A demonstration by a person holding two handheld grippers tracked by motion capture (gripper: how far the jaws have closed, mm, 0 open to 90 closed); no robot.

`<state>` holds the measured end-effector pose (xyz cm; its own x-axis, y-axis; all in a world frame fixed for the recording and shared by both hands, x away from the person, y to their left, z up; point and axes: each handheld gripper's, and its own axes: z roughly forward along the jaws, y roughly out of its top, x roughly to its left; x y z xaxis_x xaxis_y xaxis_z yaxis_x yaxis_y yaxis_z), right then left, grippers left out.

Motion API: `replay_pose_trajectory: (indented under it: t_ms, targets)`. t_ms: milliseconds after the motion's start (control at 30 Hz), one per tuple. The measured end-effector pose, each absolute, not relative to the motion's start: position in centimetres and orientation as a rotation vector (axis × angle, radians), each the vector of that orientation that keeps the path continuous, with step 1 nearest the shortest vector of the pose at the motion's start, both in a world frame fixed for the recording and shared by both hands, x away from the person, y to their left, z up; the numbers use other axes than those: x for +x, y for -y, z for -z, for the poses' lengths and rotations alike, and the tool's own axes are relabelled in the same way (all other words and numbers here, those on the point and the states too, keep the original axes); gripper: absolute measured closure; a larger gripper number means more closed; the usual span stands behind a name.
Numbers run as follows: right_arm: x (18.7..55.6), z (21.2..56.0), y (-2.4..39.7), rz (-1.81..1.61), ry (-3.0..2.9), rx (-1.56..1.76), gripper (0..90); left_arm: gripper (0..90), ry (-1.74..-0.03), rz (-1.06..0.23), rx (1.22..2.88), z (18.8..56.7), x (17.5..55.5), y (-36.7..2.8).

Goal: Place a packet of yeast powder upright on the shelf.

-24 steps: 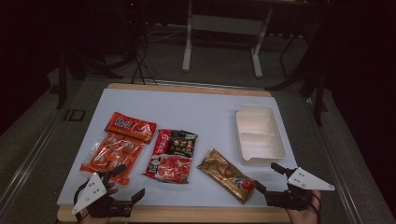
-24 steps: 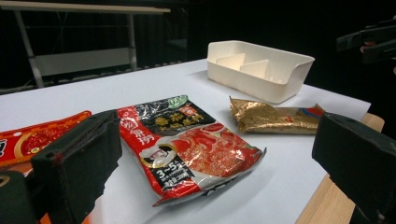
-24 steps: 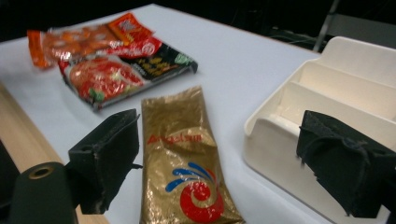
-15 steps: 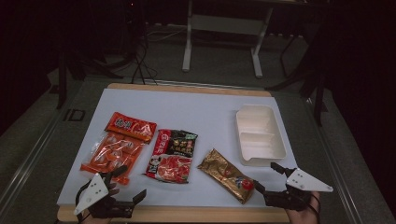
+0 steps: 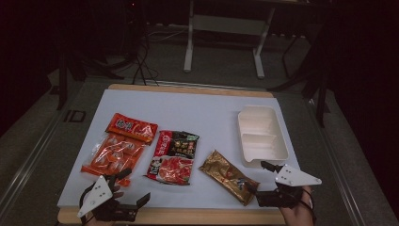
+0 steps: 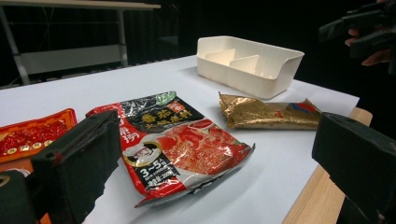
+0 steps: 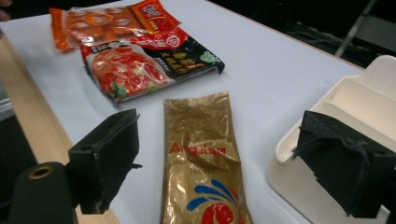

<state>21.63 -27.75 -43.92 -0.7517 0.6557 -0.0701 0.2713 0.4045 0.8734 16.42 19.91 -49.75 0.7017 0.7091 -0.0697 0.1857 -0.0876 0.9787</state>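
Both our grippers hover with jaws spread wide over the near edge of the table, the gold packet nearest our right one.

The gold packet [image 5: 229,177] lies flat on the white sheet [image 5: 207,113], at about 5 o'clock from the sheet's middle, and our right gripper [image 5: 264,178] sits just beside its near end, jaws released and holding nothing; in the right gripper view the packet [image 7: 201,158] runs up between the two pads without touching them. At 1 o'clock from the packet stands the white divided tray [image 5: 261,135]; at 9 o'clock lies the red-and-black soup packet [image 5: 173,156], and beyond that the orange packet [image 5: 113,154] with the red packet [image 5: 131,126] overlapping its far end. Our left gripper [image 5: 132,187] is at 7 o'clock, jaws also released and empty, near the orange packet.
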Motion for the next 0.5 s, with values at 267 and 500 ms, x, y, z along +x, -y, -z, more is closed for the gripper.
replay_pose_trajectory:
  t_ms: [267,500]
  targets:
    - [23.3,43.9,26.7,-1.280,-2.296,0.852,11.8,2.4,-0.739,-0.519,1.623,49.7,16.3,-20.1]
    - [24.9,43.5,25.9,-1.332,-2.336,0.857,10.8,2.4,-0.739,-0.501,1.623,49.7,16.3,-20.0]
